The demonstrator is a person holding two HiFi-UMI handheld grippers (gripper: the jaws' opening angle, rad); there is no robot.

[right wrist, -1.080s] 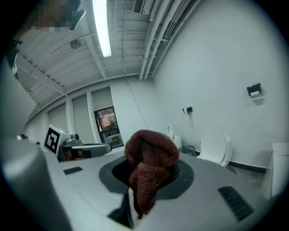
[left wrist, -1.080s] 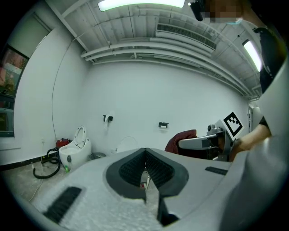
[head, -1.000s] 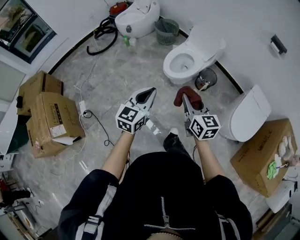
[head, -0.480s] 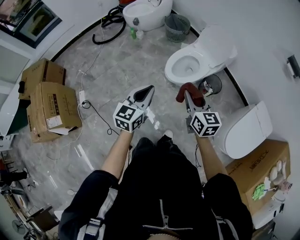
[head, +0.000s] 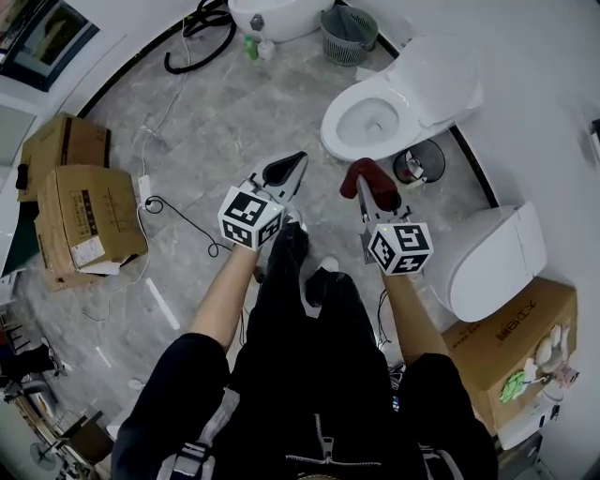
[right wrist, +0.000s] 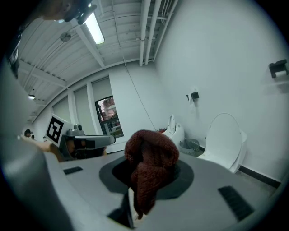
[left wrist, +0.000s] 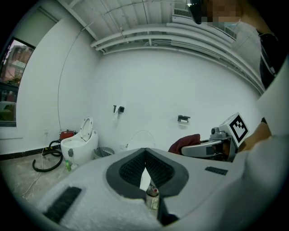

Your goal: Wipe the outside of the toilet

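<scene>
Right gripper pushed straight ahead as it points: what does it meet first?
Likely the front rim of the open toilet, cloth first, though held level it might pass over; depth unclear.

**Head view**
- 12 o'clock: white oval floor-standing toilet basin (head: 272, 17) is cut by the top edge. The coiled black hose (head: 202, 17) beside it also runs out of frame.
- 11 o'clock: dark-framed window (head: 45, 39) is cropped at the corner.
- 9 o'clock: label print on the brown cardboard boxes (head: 89, 220) is too small to read.
- 2 o'clock: contents of the small round black waste bin (head: 417, 167) are not discernible.
- 4 o'clock: small items on the brown cardboard carton (head: 511, 342) cannot be identified.

**Right gripper view**
- Bunched dark red terry cloth (right wrist: 151, 158) covers the jaw tips of the right gripper (head: 366, 187).
- The gripper's grey body hides the bowl of the open white ceramic toilet (right wrist: 223, 140) at 3 o'clock.
</scene>
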